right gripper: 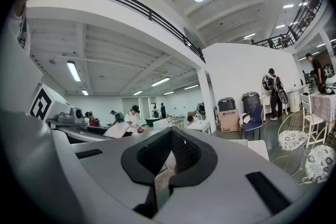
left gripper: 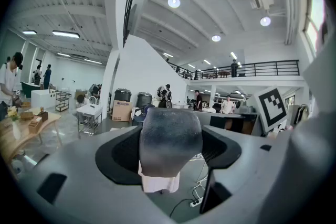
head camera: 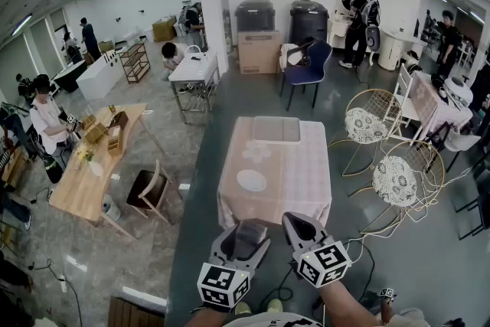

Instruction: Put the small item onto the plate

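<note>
so, approach step: left gripper (head camera: 243,230) spread open, right gripper (head camera: 297,220) pinched closed, empty; next, step toward the plate (head camera: 251,181) at twelve o'clock.

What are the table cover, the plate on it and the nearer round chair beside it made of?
Table cover: matte pink checked cloth; it hangs in soft folds at the edges.
Plate: smooth and white, probably ceramic, though plastic would look alike.
Chair: thin gold-toned wire, likely metal, with a lacy white seat.
</note>
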`<move>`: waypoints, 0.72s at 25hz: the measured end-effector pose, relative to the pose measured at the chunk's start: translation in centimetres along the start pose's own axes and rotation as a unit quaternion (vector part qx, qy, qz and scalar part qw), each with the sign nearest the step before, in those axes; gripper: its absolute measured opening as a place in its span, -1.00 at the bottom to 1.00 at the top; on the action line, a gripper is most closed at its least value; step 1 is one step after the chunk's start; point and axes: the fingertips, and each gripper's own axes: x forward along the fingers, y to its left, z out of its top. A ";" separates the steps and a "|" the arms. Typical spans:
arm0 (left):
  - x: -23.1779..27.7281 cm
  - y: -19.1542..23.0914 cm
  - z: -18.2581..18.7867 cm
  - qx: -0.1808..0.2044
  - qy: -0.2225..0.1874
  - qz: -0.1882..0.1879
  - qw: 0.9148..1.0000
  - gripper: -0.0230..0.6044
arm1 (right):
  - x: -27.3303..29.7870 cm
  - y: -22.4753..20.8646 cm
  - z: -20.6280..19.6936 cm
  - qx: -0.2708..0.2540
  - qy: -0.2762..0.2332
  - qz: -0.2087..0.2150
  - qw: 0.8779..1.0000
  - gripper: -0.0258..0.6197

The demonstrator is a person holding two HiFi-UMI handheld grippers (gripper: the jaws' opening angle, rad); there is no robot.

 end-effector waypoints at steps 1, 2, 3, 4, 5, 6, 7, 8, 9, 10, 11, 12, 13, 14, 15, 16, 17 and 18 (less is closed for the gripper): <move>0.1 0.3 0.0 0.001 0.000 0.000 1.000 0.08 | 0.1 0.1 0.0 0.000 0.000 0.000 1.000 -0.88; 0.2 0.5 0.0 0.001 0.000 0.000 1.000 0.08 | 0.3 0.1 0.0 -0.001 -0.001 0.000 1.000 -0.88; 0.2 0.7 0.0 0.002 0.000 0.001 1.000 0.08 | 0.4 0.2 0.0 -0.001 -0.001 0.001 1.000 -0.88; 0.3 0.8 0.1 0.002 0.000 0.001 1.000 0.08 | 0.4 0.2 -0.1 -0.002 -0.001 0.001 1.000 -0.88; 0.3 0.8 0.1 0.003 -0.001 0.002 1.000 0.08 | 0.4 0.1 -0.1 -0.002 -0.001 0.001 1.000 -0.88; 0.4 0.8 0.1 0.003 -0.001 0.002 1.000 0.08 | 0.4 0.1 -0.1 -0.002 0.000 0.001 1.000 -0.88; 0.4 0.8 0.2 0.004 -0.001 0.003 1.000 0.08 | 0.4 0.0 -0.1 -0.002 0.000 0.001 1.000 -0.88; 0.4 0.8 0.2 0.004 -0.001 0.002 1.000 0.08 | 0.4 0.1 -0.2 -0.001 -0.001 0.003 1.000 -0.88; 0.3 0.8 0.1 0.005 -0.001 0.001 1.000 0.08 | 0.4 0.2 -0.2 0.002 -0.002 0.007 1.000 -0.88; 0.3 0.9 0.1 0.006 -0.002 -0.001 1.000 0.08 | 0.4 0.3 -0.2 0.007 -0.004 0.012 1.000 -0.88; 0.3 0.9 0.0 0.007 -0.004 -0.003 1.000 0.08 | 0.4 0.4 -0.3 0.012 -0.006 0.016 1.000 -0.88; 0.3 1.0 -0.1 0.008 -0.006 -0.005 1.000 0.08 | 0.4 0.5 -0.4 0.017 -0.009 0.019 1.000 -0.88; 0.3 1.1 -0.2 0.009 -0.008 -0.007 1.000 0.08 | 0.4 0.5 -0.5 0.022 -0.010 0.021 0.999 -0.87; 0.3 1.3 -0.3 0.010 -0.008 -0.009 1.000 0.08 | 0.3 0.5 -0.7 0.026 -0.011 0.023 0.999 -0.87; 0.4 1.4 -0.4 0.012 -0.008 -0.008 1.000 0.08 | 0.2 0.4 -0.9 0.030 -0.012 0.024 0.999 -0.87; 0.4 1.6 -0.4 0.014 -0.008 -0.007 1.000 0.08 | 0.0 0.3 -1.0 0.033 -0.011 0.024 0.999 -0.87; 0.5 1.7 -0.4 0.018 -0.007 -0.004 1.000 0.08 | -0.1 0.2 -1.2 0.035 -0.010 0.025 0.999 -0.87; 0.6 1.9 -0.3 0.022 -0.006 -0.001 1.000 0.08 | -0.1 0.1 -1.3 0.037 -0.009 0.027 0.999 -0.87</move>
